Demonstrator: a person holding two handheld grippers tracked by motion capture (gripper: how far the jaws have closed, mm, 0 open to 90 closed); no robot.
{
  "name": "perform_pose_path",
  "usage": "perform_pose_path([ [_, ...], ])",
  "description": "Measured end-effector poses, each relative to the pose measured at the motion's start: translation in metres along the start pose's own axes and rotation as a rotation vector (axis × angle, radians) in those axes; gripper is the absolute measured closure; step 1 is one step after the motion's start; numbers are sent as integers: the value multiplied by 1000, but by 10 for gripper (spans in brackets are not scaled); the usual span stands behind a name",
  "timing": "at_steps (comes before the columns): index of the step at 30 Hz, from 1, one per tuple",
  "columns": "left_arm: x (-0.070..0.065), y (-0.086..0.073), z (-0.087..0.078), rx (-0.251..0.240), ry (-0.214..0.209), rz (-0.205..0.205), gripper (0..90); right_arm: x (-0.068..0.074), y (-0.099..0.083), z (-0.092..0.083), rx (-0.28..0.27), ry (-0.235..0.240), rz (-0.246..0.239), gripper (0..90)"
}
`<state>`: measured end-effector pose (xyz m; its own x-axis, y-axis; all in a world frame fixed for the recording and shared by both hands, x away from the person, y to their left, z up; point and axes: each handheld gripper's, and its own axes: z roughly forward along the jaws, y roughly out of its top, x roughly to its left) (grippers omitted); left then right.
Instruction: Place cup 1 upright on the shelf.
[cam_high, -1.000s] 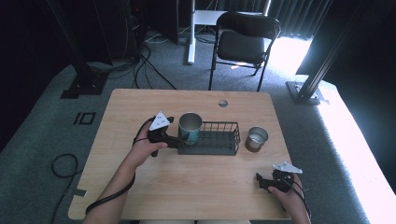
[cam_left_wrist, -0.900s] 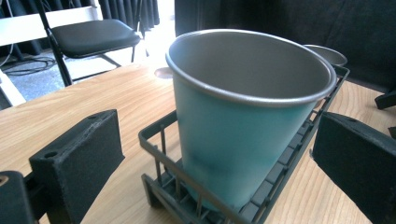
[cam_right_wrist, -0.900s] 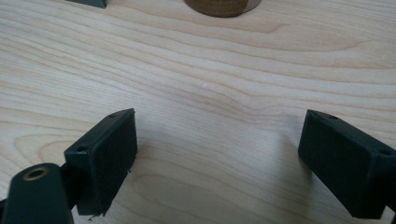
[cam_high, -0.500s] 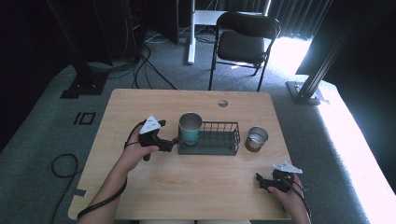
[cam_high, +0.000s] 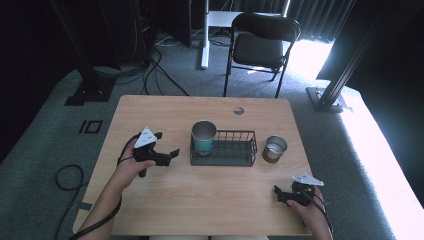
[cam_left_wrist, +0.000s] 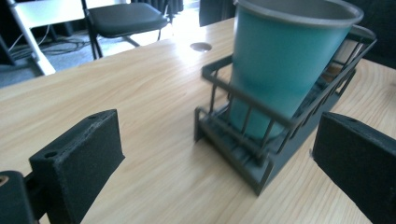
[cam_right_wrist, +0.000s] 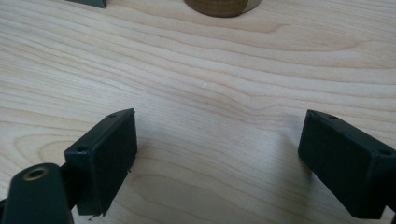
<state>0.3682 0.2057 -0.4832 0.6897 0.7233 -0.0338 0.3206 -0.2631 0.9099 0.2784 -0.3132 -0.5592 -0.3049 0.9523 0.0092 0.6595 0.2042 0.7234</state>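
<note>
A teal cup (cam_high: 203, 138) with a metal rim stands upright in the left end of a dark wire basket (cam_high: 230, 152) at the table's middle. In the left gripper view the cup (cam_left_wrist: 285, 60) and basket (cam_left_wrist: 261, 140) lie just ahead and to the right. My left gripper (cam_high: 167, 145) is a short way left of the basket, apart from it; here its jaws (cam_left_wrist: 217, 163) stand wide open with nothing between them. A small brown cup (cam_high: 274, 148) stands right of the basket. Near the front right edge my right gripper (cam_high: 280, 194) rests low, open (cam_right_wrist: 217, 154) over bare wood, the brown cup's base (cam_right_wrist: 222, 7) ahead.
The wooden table (cam_high: 165, 210) has a round cable hole (cam_high: 238, 110) near its far edge. A black chair (cam_high: 265, 45) stands on the floor beyond the table, and cables (cam_high: 65, 175) lie at the left.
My left gripper has drawn back to the left, away from the teal cup, which stays in the basket. The right gripper has not moved.
</note>
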Motion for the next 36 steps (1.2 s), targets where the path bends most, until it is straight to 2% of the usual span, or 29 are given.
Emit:
perform_pose_path([
  [4,5,-12,-9,15,25,-20,23,0,0,0,0,0,0,112],
  [7,7,-20,-14,19,36,-51,23,0,0,0,0,0,0,112],
  [12,9,-32,-23,27,56,-70,23,0,0,0,0,0,1,112],
  [18,11,-48,-32,61,90,-91,23,0,0,0,0,0,0,112],
  [24,13,-58,-42,73,111,-112,23,0,0,0,0,0,1,112],
  [28,13,-66,-47,112,136,-126,23,0,0,0,0,0,0,112],
  [30,13,-70,-50,145,167,-119,23,0,0,0,0,0,1,112],
  [36,11,-84,-56,224,187,-110,23,0,0,0,0,0,0,112],
])
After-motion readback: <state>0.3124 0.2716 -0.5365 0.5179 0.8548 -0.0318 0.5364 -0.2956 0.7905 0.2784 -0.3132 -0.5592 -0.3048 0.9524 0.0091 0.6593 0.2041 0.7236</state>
